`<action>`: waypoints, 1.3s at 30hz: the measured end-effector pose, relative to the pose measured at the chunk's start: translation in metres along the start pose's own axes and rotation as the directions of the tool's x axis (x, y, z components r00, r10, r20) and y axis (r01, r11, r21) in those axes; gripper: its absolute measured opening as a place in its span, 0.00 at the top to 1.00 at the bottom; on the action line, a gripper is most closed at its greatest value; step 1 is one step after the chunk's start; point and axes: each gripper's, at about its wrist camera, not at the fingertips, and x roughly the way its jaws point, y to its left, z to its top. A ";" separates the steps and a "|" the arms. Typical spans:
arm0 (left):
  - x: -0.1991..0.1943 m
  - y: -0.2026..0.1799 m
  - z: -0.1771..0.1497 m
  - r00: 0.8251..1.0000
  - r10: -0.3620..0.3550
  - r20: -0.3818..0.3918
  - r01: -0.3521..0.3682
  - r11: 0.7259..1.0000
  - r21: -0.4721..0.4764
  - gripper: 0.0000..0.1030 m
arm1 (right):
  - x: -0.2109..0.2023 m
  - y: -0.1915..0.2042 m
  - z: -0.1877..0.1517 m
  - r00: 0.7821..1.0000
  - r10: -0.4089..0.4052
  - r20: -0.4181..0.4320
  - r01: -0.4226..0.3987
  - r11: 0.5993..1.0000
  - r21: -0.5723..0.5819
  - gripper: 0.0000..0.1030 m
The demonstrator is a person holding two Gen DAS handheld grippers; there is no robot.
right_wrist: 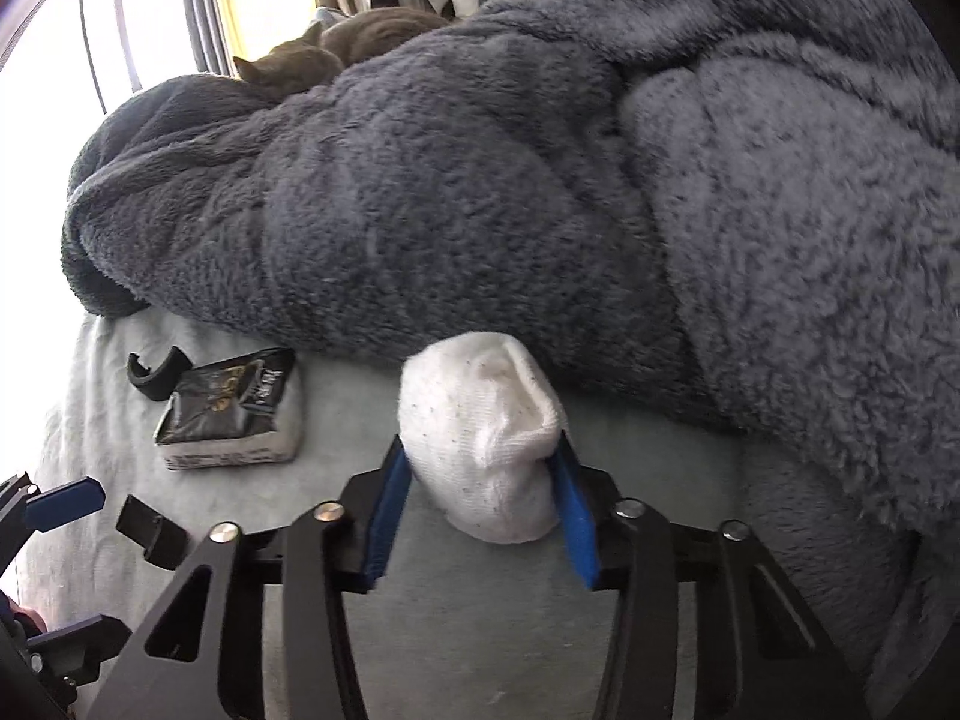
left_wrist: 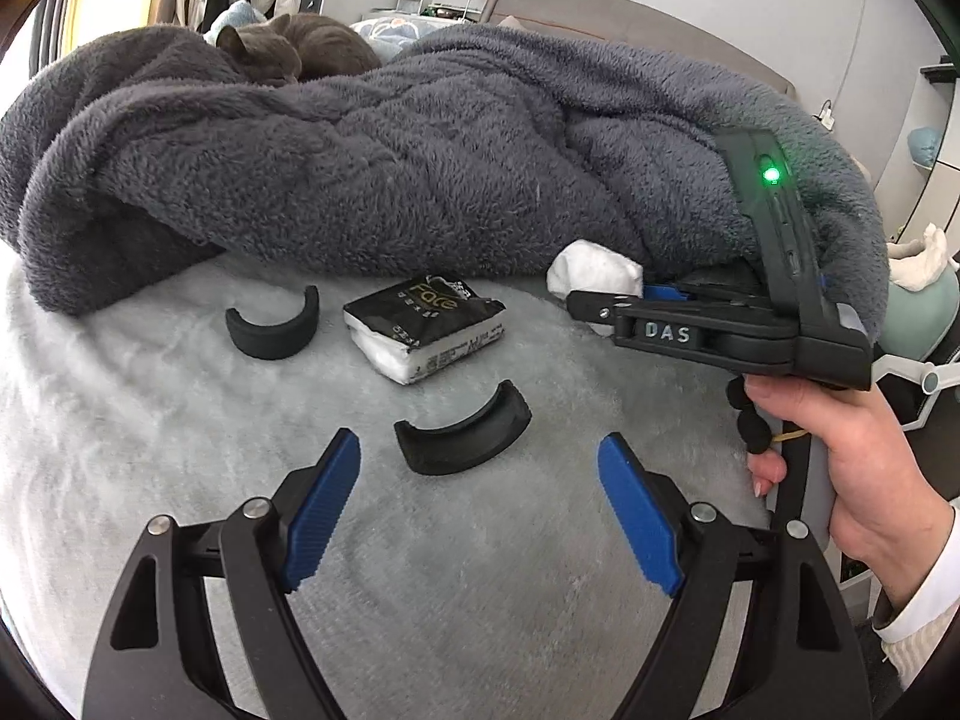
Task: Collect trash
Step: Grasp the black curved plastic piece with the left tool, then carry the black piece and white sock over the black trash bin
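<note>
A white balled sock (right_wrist: 486,444) lies on the pale grey bed sheet (right_wrist: 480,630) against the dark fleece blanket. My right gripper (right_wrist: 480,510) is shut on it, blue pads pressing both sides; it shows in the left wrist view (left_wrist: 624,294) with the sock (left_wrist: 591,273) at its tips. A black tissue pack (left_wrist: 426,324) lies mid-sheet, also seen in the right wrist view (right_wrist: 231,414). Two curved black plastic pieces (left_wrist: 273,330) (left_wrist: 465,438) lie near it. My left gripper (left_wrist: 480,510) is open and empty, just short of the nearer piece.
A heaped dark grey fleece blanket (left_wrist: 420,156) covers the back of the bed. A grey cat (left_wrist: 288,51) sleeps on top of it. The bed's right edge is by the person's hand (left_wrist: 840,462).
</note>
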 end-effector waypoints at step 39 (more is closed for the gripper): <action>-0.017 0.004 -0.010 0.997 0.076 0.008 -0.074 0.990 -0.117 0.55 | -0.067 0.031 -0.007 0.990 0.092 0.111 -0.098 0.994 0.050 0.69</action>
